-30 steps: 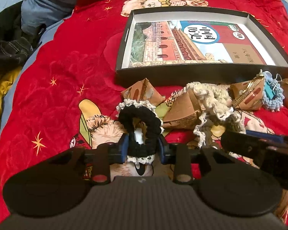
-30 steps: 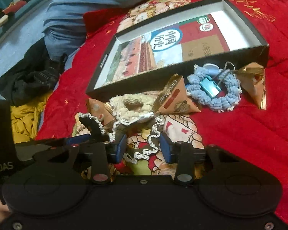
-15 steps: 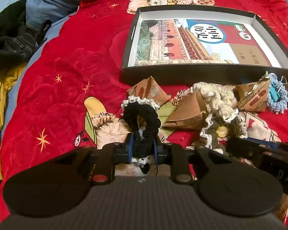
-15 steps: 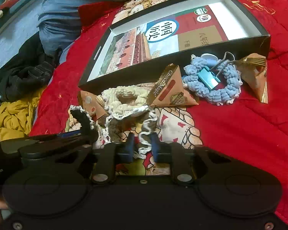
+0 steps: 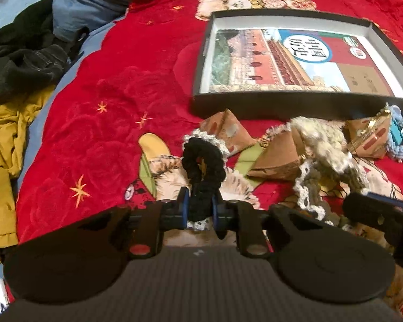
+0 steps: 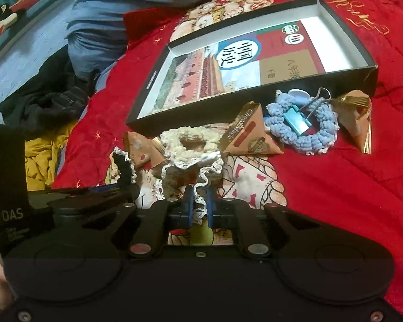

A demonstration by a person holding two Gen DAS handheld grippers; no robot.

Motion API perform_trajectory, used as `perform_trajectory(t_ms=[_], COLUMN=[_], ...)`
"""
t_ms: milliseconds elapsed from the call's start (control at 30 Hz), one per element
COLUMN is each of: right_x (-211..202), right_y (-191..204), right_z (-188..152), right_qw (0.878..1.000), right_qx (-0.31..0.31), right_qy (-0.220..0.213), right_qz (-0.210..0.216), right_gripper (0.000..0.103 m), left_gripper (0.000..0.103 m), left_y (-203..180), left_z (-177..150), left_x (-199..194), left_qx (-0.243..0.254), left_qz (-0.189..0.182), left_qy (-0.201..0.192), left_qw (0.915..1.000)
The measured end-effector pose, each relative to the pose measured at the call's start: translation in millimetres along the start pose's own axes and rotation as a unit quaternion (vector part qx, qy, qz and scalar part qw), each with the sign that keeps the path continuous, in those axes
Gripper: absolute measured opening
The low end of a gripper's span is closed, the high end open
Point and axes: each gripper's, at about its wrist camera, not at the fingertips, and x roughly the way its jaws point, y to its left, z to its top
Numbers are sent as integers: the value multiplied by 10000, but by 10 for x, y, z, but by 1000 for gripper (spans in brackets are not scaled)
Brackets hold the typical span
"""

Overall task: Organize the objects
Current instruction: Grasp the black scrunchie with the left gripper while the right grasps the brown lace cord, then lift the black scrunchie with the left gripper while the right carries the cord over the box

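Left gripper clamps the black crocheted scrunchie; right gripper pinches the brown lace-trimmed scrunchie on the red blanket. Lift both clear before carrying to the shallow black box.

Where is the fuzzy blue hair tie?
In the right wrist view, the blue hair tie lies on the red blanket, right of centre, just before the black box, with a teal clip on it.
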Motion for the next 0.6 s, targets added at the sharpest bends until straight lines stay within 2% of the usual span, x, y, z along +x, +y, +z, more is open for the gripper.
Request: perform_trajectory(t_ms=[467, 600], right_x=[-282, -331], right_y=[73, 78], right_z=[-59, -72], right_qw=[9983, 9972], right_qx=[-20, 6], right_qy=[-390, -461], right_qz=[441, 587], right_gripper=[10, 10], left_gripper=[19, 19], left_y=[244, 307], left_z=[54, 58], left_x=[-259, -366], left_qx=[-543, -659], left_qz=[-224, -273], left_qy=[-326, -542], left_qw=[9977, 9960])
